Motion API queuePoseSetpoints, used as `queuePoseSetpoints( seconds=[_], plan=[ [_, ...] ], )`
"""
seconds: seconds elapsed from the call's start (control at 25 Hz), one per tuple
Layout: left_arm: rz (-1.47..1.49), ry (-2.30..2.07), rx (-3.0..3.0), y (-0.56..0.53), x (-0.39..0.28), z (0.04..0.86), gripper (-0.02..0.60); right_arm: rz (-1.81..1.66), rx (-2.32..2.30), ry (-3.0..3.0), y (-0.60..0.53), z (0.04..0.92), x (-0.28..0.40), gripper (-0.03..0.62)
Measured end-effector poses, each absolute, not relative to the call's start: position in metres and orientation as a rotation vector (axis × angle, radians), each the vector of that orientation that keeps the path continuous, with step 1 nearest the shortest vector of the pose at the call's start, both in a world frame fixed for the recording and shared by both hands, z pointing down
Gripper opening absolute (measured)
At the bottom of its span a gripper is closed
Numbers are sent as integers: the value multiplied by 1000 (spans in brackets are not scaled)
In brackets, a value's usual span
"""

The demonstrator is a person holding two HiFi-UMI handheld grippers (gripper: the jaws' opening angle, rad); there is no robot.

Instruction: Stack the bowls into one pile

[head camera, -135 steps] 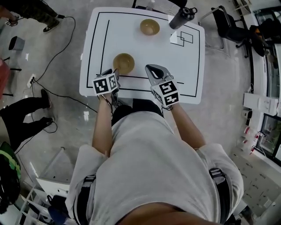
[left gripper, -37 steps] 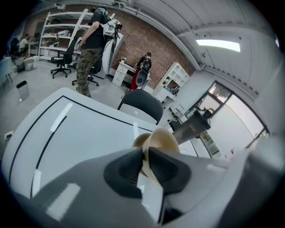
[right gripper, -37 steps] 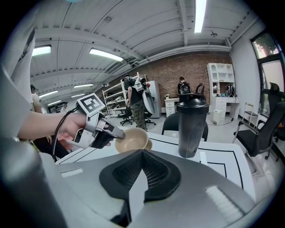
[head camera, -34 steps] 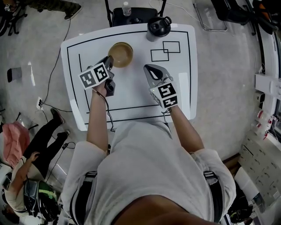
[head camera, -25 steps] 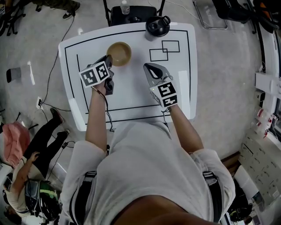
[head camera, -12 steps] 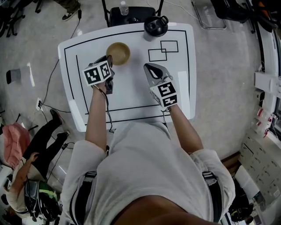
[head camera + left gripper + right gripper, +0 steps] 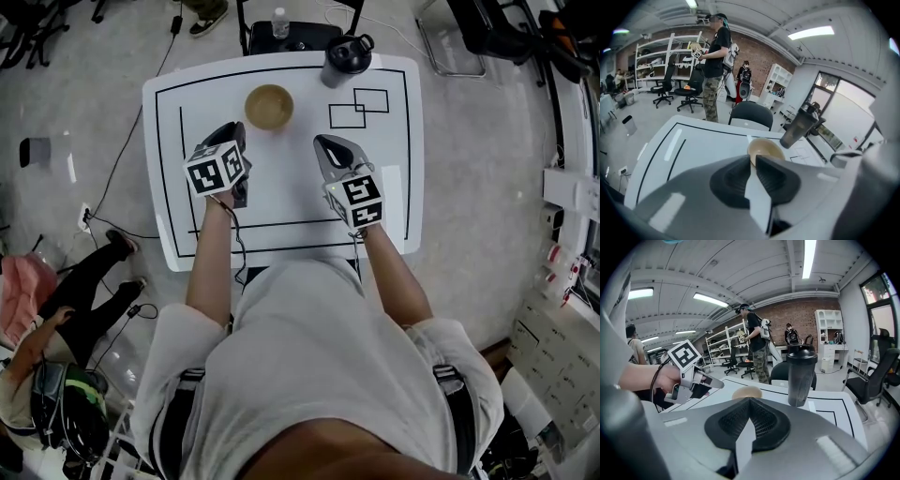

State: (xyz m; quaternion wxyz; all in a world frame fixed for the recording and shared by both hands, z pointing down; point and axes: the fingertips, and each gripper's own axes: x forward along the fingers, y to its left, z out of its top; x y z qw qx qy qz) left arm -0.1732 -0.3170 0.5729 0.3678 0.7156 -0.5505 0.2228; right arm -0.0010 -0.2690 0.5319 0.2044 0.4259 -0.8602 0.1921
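Note:
One tan bowl pile [image 7: 268,106] stands near the far edge of the white table [image 7: 384,187]; from above I cannot separate the nested bowls. It also shows in the left gripper view [image 7: 765,149] and the right gripper view [image 7: 746,392]. My left gripper [image 7: 236,133] hovers just short of the bowl, to its near left, not touching it. Its jaws [image 7: 753,161] have just been closing and stand a narrow slit apart with nothing between them. My right gripper [image 7: 324,143] hangs to the bowl's right, jaws [image 7: 749,400] shut and empty.
A dark shaker bottle [image 7: 345,58] stands at the far edge, right of the bowl, beside two drawn rectangles [image 7: 359,108]. A black chair [image 7: 295,36] with a water bottle sits beyond the table. A person's legs [image 7: 75,291] and cables lie on the floor at left.
My left gripper, whose tips were at the bowl's rim, has drawn back and up from it. The bowl stays on the table. The right gripper has hardly moved.

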Motion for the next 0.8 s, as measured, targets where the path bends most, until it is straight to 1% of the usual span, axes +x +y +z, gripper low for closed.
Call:
queuePoseSetpoints(
  seconds=[0.08, 0.28, 0.56, 0.8],
  plan=[
    [532, -1436, 1888, -304, -177, 556, 3, 522, 1211, -2408, -264, 524, -7, -2],
    [493, -1519, 2042, -268, -187, 509, 2, 468, 1354, -2450, -249, 488, -15, -2],
    [478, -1543, 2139, -223, -194, 480, 3, 406, 1453, -2454, -211, 461, -33, -2],
    [411, -1553, 2243, -188, -184, 447, 3, 327, 1524, -2450, -182, 434, -36, -2]
  ],
)
